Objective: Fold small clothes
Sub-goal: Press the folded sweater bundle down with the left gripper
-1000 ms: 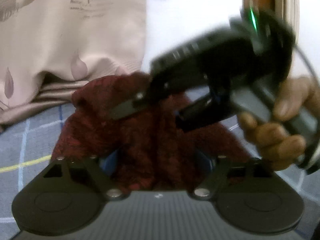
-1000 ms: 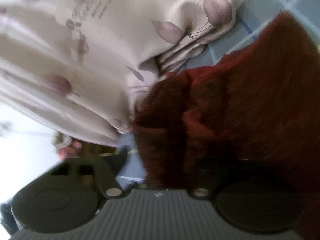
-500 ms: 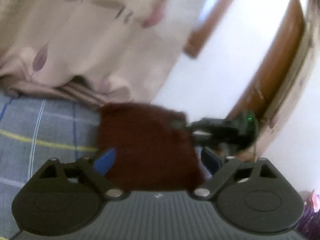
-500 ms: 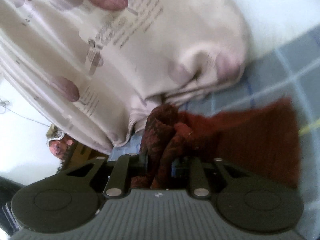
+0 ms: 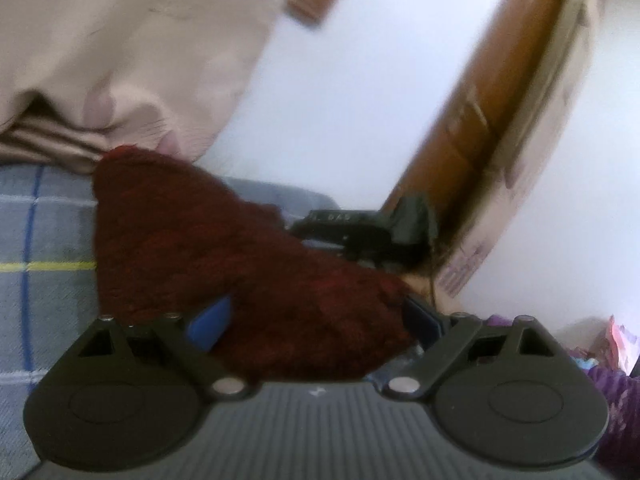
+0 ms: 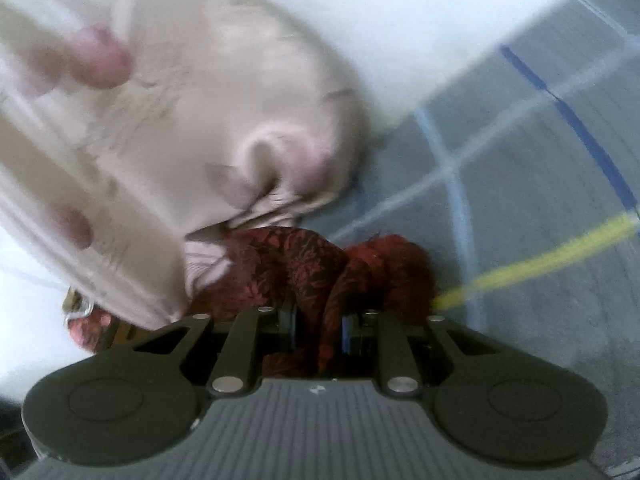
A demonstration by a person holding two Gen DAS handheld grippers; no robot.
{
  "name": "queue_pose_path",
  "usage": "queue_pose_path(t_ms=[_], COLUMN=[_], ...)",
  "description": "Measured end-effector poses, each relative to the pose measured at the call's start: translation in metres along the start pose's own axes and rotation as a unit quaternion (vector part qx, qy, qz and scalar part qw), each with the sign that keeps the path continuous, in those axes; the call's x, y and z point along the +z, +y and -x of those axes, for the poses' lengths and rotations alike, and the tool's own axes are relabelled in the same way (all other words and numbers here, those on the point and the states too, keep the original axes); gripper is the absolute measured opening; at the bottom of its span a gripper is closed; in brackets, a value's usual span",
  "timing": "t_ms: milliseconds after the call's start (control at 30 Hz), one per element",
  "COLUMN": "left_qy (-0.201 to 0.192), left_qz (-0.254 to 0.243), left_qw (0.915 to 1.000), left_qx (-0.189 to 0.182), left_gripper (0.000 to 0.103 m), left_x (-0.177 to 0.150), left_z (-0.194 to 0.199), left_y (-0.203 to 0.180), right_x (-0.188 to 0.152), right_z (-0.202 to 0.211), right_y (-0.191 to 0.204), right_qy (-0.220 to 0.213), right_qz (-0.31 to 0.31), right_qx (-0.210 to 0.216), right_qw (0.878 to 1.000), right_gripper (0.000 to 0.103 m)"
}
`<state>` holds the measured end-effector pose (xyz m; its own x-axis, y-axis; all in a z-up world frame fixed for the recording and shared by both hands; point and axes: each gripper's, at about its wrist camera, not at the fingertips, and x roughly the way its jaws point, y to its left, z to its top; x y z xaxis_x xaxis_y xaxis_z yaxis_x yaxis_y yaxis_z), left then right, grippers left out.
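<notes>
A dark red knitted garment (image 5: 192,240) lies on the grey checked bed sheet (image 5: 44,280). Its near part drapes between the fingers of my left gripper (image 5: 312,316), whose jaws stand wide apart. One blue pad (image 5: 208,320) shows bare beside the cloth. At the garment's far right edge is my right gripper (image 5: 316,228), black and blurred. In the right wrist view my right gripper (image 6: 318,320) is shut on a bunched fold of the garment (image 6: 304,264), which rises between its narrow jaws.
A beige leaf-print cloth (image 5: 120,40) (image 6: 160,120) hangs down to the sheet just behind the garment. A white wall (image 5: 360,100) and a wooden door frame (image 5: 500,120) stand to the right. Purple items (image 5: 616,384) lie low at the far right.
My right gripper closed on a fold of the red garment and pulled it away to the side, bunching it. My left gripper's jaws widened, and its view swung toward the wall and door.
</notes>
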<state>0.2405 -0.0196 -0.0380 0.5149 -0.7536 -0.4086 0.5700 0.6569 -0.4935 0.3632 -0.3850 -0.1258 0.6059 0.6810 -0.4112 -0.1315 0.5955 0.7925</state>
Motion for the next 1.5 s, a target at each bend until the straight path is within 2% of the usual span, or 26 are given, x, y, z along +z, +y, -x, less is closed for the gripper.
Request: queue_pose_path(t_ms=[100, 167, 267, 333, 400, 467, 500, 567, 633, 733, 767, 900, 933, 967, 1000, 1033, 1167, 1233, 1300, 1333, 1400, 1433, 1500], left_qy=[-0.002, 0.012, 0.071, 0.111, 0.111, 0.106, 0.105, 0.105, 0.103, 0.098, 0.097, 0.100, 0.102, 0.102, 0.098, 0.087, 0.051, 0.036, 0.000, -0.022, -0.049, -0.049, -0.016], left_qz=[-0.020, -0.012, -0.017, -0.024, -0.020, -0.024, -0.023, -0.031, -0.047, -0.057, -0.057, -0.073, -0.080, -0.084, -0.087, -0.084, -0.045, -0.005, 0.049, 0.058, 0.041, 0.027, 0.021], left_qw=[0.9998, 0.9996, 0.9971, 0.9935, 0.9935, 0.9940, 0.9941, 0.9940, 0.9936, 0.9936, 0.9937, 0.9923, 0.9915, 0.9911, 0.9913, 0.9925, 0.9977, 0.9993, 0.9986, 0.9978, 0.9978, 0.9984, 0.9995], left_qx=[-0.007, -0.024, -0.021, -0.008, -0.008, -0.009, -0.009, -0.007, -0.004, 0.004, 0.003, 0.011, 0.015, 0.017, 0.016, 0.014, 0.004, 0.000, -0.020, -0.022, -0.014, -0.004, 0.019], left_gripper=[0.093, 0.093, 0.093, 0.093, 0.093, 0.093, 0.093, 0.093, 0.095, 0.098, 0.101, 0.102, 0.102, 0.103, 0.103, 0.102, 0.102, 0.103, 0.103, 0.103, 0.103, 0.103, 0.103], left_x=[0.002, 0.000, -0.014, -0.028, -0.035, -0.035, -0.034, -0.036, -0.041, -0.045, -0.044, -0.046, -0.047, -0.046, -0.047, -0.047, -0.041, -0.038, -0.035, -0.030, -0.021, -0.016, -0.013], left_z=[-0.008, -0.020, -0.044, -0.058, -0.062, -0.062, -0.063, -0.064, -0.061, -0.062, -0.062, -0.068, -0.068, -0.067, -0.063, -0.056, -0.027, -0.011, 0.007, 0.013, 0.020, 0.017, 0.002], left_y=[-0.006, -0.006, -0.011, -0.012, -0.010, -0.012, -0.010, -0.012, -0.017, -0.024, -0.024, -0.034, -0.037, -0.039, -0.040, -0.041, -0.032, -0.019, -0.007, -0.006, -0.006, -0.007, 0.001], right_x=[-0.005, -0.004, 0.001, 0.001, -0.001, -0.002, -0.004, -0.007, -0.011, -0.023, -0.028, -0.048, -0.053, -0.056, -0.058, -0.059, -0.059, -0.064, -0.072, -0.077, -0.080, -0.080, -0.083], right_z=[0.008, 0.010, 0.007, 0.002, -0.001, 0.008, 0.016, 0.039, 0.065, 0.084, 0.085, 0.068, 0.064, 0.064, 0.064, 0.064, 0.072, 0.080, 0.080, 0.079, 0.078, 0.078, 0.077], right_y=[-0.011, -0.008, -0.009, -0.014, -0.019, -0.026, -0.025, -0.014, -0.003, 0.009, 0.013, 0.032, 0.036, 0.039, 0.043, 0.047, 0.052, 0.042, 0.033, 0.029, 0.022, 0.019, 0.023], right_qy=[-0.024, -0.031, -0.039, -0.027, -0.025, -0.039, -0.052, -0.089, -0.104, -0.064, -0.046, 0.033, 0.039, 0.033, 0.023, 0.016, -0.018, -0.015, -0.012, -0.008, -0.011, -0.015, -0.019], right_qz=[-0.006, 0.004, 0.002, -0.001, -0.005, -0.029, -0.027, 0.005, 0.021, 0.016, 0.020, 0.049, 0.053, 0.060, 0.075, 0.092, 0.127, 0.121, 0.107, 0.106, 0.102, 0.098, 0.099], right_qx=[0.032, 0.045, 0.062, 0.065, 0.051, 0.064, 0.056, 0.026, 0.033, 0.082, 0.086, 0.037, 0.036, 0.042, 0.050, 0.041, 0.005, -0.001, -0.001, -0.004, -0.010, -0.004, 0.000], right_qw=[0.999, 0.999, 0.997, 0.998, 0.998, 0.997, 0.997, 0.996, 0.994, 0.994, 0.995, 0.998, 0.997, 0.997, 0.996, 0.995, 0.992, 0.993, 0.994, 0.994, 0.995, 0.995, 0.995], right_gripper=[0.024, 0.024, 0.025, 0.032, 0.037, 0.043, 0.051, 0.058, 0.058, 0.058, 0.058, 0.058, 0.058, 0.047, 0.022, 0.019, 0.015, 0.015, 0.015, 0.015, 0.015, 0.015, 0.015])
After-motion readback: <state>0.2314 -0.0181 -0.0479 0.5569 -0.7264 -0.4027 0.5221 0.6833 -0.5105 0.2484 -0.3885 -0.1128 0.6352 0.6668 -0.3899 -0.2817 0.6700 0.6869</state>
